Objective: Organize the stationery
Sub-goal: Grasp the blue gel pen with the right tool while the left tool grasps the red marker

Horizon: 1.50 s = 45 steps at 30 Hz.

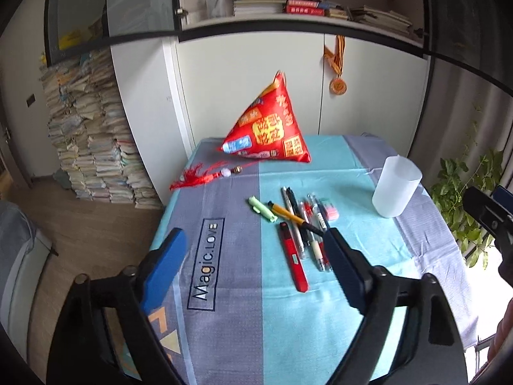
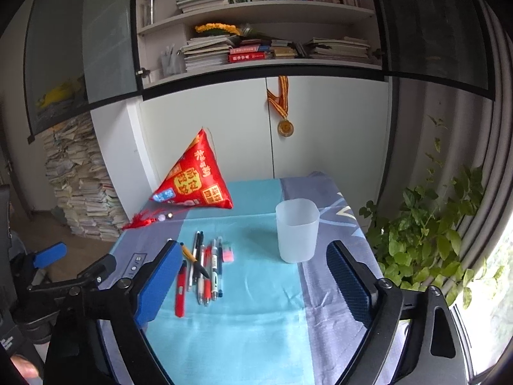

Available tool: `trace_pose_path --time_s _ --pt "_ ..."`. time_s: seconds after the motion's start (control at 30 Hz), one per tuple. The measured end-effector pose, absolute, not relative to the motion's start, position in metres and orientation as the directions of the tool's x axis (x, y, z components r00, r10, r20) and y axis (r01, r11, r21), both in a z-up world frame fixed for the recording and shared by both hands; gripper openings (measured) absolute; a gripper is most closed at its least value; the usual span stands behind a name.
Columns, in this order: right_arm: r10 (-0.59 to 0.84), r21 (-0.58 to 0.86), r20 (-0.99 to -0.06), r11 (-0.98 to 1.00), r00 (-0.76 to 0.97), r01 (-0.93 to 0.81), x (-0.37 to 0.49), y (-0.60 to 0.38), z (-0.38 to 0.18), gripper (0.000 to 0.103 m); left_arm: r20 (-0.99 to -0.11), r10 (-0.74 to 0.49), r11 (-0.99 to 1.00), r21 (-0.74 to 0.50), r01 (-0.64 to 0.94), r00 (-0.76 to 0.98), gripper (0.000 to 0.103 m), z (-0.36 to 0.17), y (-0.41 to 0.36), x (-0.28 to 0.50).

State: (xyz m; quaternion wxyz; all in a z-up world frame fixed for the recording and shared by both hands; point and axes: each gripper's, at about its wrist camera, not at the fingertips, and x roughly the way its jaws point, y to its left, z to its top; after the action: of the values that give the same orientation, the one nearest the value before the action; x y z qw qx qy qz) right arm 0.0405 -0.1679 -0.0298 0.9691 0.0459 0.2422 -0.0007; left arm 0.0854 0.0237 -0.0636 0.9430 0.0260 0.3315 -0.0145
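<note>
Several pens lie side by side on the blue and grey tablecloth, with a red utility knife, a green highlighter, a yellow pen and a pink eraser. A frosted plastic cup stands upright to their right. My left gripper is open and empty, above the table's near edge, short of the pens. My right gripper is open and empty, with the pens and the cup ahead of it.
A red pyramid-shaped pouch with a red tassel sits at the table's far side. White cabinets with a hanging medal stand behind. Book stacks stand on the floor left, a plant at right.
</note>
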Motion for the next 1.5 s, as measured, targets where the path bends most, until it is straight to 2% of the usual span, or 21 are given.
trace_pose_path --time_s 0.2,0.37,0.43,0.5,0.87,1.03,1.3,1.5 --pt "0.067 0.103 -0.544 0.995 0.837 -0.013 0.068 -0.165 -0.051 0.062 -0.695 -0.043 0.998 0.003 0.062 0.718 0.064 -0.083 0.028 0.107" --pt "0.086 0.107 -0.593 0.994 0.801 -0.027 0.088 -0.163 -0.07 0.055 -0.744 -0.095 0.994 -0.041 0.097 0.662 0.043 -0.103 0.027 0.125" --pt "0.095 0.109 -0.617 0.993 0.781 -0.034 0.098 -0.162 -0.079 0.052 -0.765 -0.119 0.992 -0.064 0.109 0.632 0.039 -0.112 0.027 0.133" --pt "0.108 0.117 -0.642 0.992 0.759 -0.043 0.106 -0.161 -0.088 0.049 -0.779 -0.134 0.99 -0.076 0.119 0.613 0.039 -0.12 0.024 0.14" --pt "0.127 0.126 -0.728 0.991 0.673 -0.05 0.147 -0.158 -0.122 0.049 -0.848 -0.157 0.984 -0.093 0.15 0.506 0.039 -0.16 0.009 0.178" --pt "0.144 0.145 -0.757 0.988 0.637 -0.052 0.164 -0.16 -0.135 0.049 -0.855 -0.151 0.984 -0.084 0.156 0.497 0.04 -0.167 0.007 0.192" --pt "0.164 0.153 -0.788 0.986 0.594 -0.069 0.181 -0.159 -0.154 0.049 -0.859 -0.126 0.992 -0.116 0.052 0.496 0.041 -0.172 0.037 0.213" --pt "0.191 0.163 -0.808 0.982 0.557 -0.1 0.189 -0.153 -0.166 0.049 -0.86 -0.161 0.987 -0.127 0.103 0.485 0.041 -0.175 0.023 0.217"
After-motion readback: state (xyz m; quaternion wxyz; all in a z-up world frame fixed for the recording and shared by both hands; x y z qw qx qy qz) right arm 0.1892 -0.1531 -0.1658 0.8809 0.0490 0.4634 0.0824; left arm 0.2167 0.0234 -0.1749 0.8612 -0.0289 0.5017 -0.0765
